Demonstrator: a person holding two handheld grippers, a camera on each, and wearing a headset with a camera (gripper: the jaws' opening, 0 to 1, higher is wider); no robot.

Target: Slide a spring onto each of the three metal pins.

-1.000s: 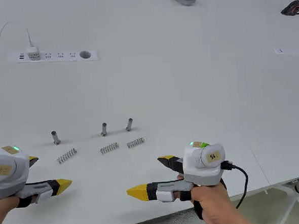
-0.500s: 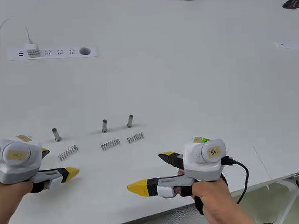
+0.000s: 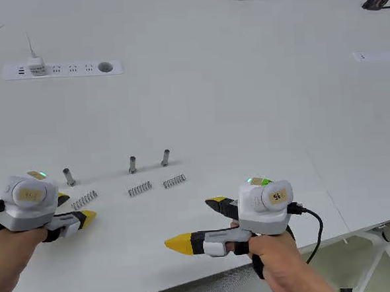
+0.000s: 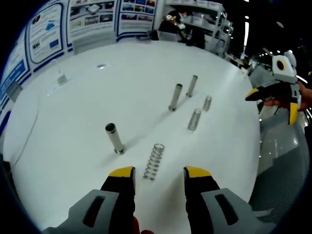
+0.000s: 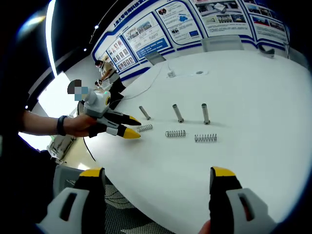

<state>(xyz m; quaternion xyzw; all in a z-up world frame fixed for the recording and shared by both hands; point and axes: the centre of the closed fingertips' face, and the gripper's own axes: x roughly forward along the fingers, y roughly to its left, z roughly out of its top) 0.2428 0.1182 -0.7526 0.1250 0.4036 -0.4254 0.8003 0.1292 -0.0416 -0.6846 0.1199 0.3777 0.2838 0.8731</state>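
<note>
The nearest spring [image 4: 154, 161] lies just ahead of the left gripper [image 4: 159, 171], centred between its parted fingers; the right gripper [image 5: 157, 171] gapes too.

surface: white table [image 3: 245, 103] | wall: blue-framed posters [image 5: 168, 22] | far edge: power strip [image 3: 61, 69], plug in

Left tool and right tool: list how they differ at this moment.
The left tool sits right by the leftmost spring, which lies just ahead of its jaw tips in the left gripper view. The right tool is well short of the rightmost spring. The right tool's jaws are spread wider than the left tool's. Both are open and hold nothing.
</note>
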